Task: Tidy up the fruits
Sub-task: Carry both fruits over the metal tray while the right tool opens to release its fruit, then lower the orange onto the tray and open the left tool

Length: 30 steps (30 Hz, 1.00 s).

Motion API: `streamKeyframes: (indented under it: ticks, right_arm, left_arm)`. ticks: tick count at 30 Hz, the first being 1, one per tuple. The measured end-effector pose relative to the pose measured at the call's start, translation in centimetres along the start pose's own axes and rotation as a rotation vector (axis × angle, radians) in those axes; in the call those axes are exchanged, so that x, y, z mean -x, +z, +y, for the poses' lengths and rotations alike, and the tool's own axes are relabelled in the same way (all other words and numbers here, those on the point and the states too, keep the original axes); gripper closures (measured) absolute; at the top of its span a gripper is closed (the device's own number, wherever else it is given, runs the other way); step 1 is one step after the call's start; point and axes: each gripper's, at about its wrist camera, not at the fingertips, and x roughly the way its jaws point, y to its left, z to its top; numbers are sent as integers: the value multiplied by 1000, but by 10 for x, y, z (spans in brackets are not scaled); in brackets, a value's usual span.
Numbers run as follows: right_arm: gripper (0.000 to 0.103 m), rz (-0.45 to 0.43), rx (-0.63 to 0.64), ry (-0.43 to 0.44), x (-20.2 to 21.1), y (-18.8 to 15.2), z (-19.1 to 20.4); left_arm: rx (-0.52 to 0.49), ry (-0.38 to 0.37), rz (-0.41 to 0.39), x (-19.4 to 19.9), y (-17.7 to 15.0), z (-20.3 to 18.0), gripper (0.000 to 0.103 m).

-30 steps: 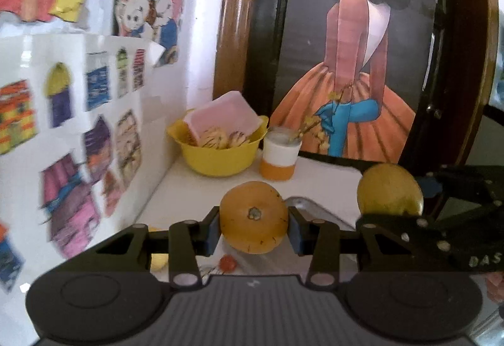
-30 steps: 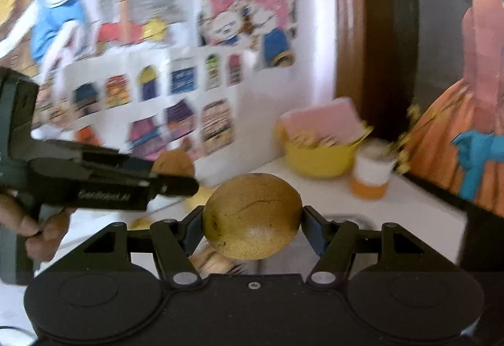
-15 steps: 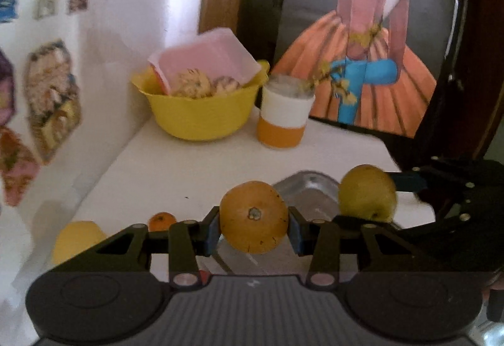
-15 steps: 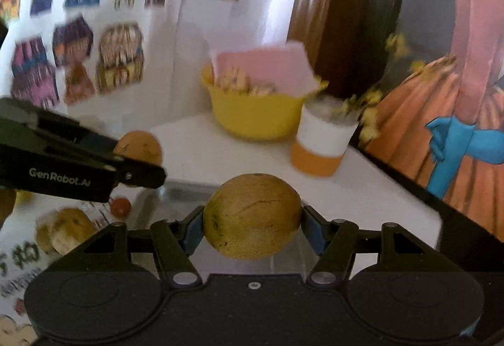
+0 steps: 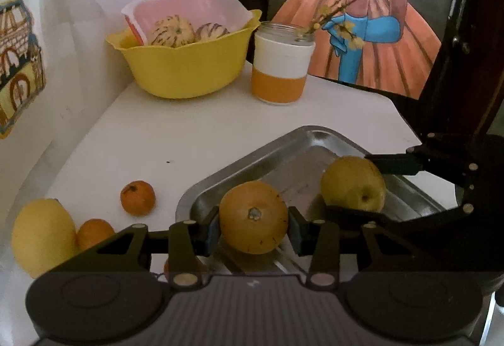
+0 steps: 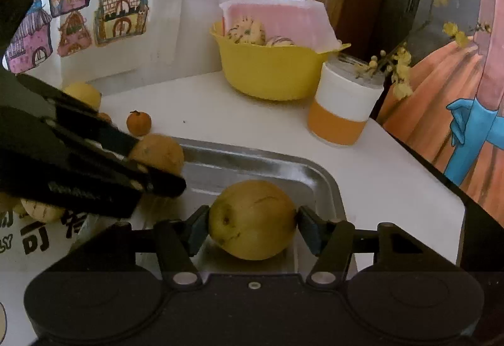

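We have brought both grippers down over the tray [image 5: 302, 138] in the last second. Our left gripper [image 5: 254, 228] clamps an orange [image 5: 253, 217], our right gripper [image 6: 252, 224] a pear [image 6: 252, 220]; both fruits now sit low inside the tray, possibly touching its floor, though we cannot be sure. Release looks near. On the white table [image 5: 189, 132] a mandarin [image 5: 137, 198] and lemon [image 5: 42, 237] wait; a yellow bowl [image 5: 186, 75] and jar [image 5: 282, 69] stand by the wall.
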Motion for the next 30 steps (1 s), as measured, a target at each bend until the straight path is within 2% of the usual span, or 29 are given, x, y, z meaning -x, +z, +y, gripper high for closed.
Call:
streamKeyframes:
  ticks: [5,7,9,11,15,19,26,30]
  right_arm:
    - [40,-22,-1,10,5,-2,1]
    - [36,-26,-3,7,8,-4,1]
    - [33,-39,-14,1,13,-6,0]
    - [24,-55,-41,2,20,-8,-2]
    - [18,-93,-89,-10,39,-8,-5]
    - [3,-149,-137,-36,70,-7,-4]
    - [1,-252,-224,-82,137,-11,11]
    - [1,-296,-241,-96,174,-17,28]
  left_arm:
    - [21,-2,22,-2,1,2,55]
    - [27,3,10,1,2,2,45]
    - [34,9,-18,9,3,4,39]
    - [39,7,-37,15,6,4,35]
    - [54,10,-83,34,7,2,21]
    - [76,15,-130,57,5,1,11]
    - [126,19,-210,107,-5,4,1]
    - [125,20,-260,139,-16,2,1]
